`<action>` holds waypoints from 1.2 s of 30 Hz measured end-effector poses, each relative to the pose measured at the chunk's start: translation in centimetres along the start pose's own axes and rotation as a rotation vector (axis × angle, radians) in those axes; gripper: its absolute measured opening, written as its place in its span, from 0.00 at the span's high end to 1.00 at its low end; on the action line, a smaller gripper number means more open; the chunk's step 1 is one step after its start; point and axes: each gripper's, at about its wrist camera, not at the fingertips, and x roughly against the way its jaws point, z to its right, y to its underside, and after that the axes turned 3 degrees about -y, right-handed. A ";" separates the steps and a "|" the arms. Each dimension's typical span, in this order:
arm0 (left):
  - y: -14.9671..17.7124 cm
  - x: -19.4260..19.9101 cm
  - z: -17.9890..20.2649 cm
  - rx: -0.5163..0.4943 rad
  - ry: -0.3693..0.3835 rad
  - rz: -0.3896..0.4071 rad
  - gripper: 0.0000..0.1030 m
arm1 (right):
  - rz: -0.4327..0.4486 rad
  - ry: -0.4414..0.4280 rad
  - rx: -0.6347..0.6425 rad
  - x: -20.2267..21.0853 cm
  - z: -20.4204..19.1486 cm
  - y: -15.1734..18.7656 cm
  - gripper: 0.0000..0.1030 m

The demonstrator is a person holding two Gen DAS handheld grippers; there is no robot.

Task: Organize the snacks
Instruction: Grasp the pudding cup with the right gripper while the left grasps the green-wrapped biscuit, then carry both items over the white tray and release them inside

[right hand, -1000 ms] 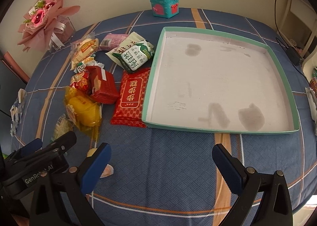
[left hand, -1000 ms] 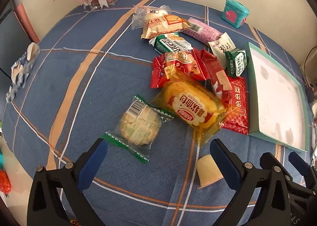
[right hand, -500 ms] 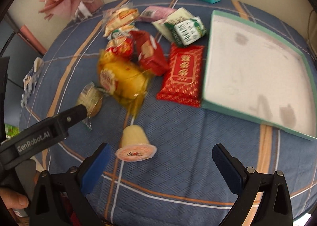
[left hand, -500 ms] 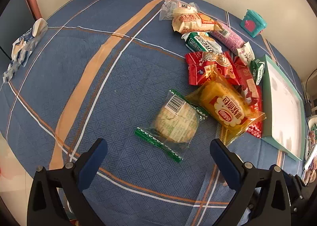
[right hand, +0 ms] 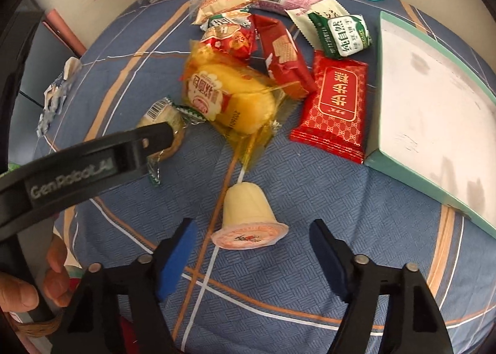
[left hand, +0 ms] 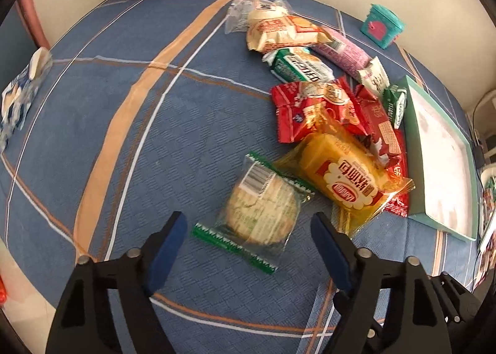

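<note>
Between each open, just-narrowing tool's blue pads, one snack: jelly cup, cookie packet.

10 snack packets, 1 tray, 2 tongs

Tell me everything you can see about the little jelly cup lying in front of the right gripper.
The jelly cup is a small, pale yellow, translucent plastic tub with a pinkish-orange printed foil lid. It lies tipped on its side on the blue plaid tablecloth, lid facing the camera, narrow base pointing towards the yellow bread packet. It sits between the right gripper's blue fingers, which have just been closing but do not touch it.
</note>
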 end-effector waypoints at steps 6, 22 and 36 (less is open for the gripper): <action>-0.6 -0.8 1.4 -0.045 -0.006 -0.010 0.27 | -0.020 -0.063 -0.030 -0.2 0.1 -0.3 0.49; 0.1 -1.7 1.8 -0.044 -0.026 -0.046 0.50 | -0.036 -0.090 -0.064 1.3 2.1 0.9 0.52; 1.1 -1.4 1.2 -0.061 -0.034 -0.049 0.50 | -0.042 -0.044 -0.044 0.3 1.4 1.6 0.52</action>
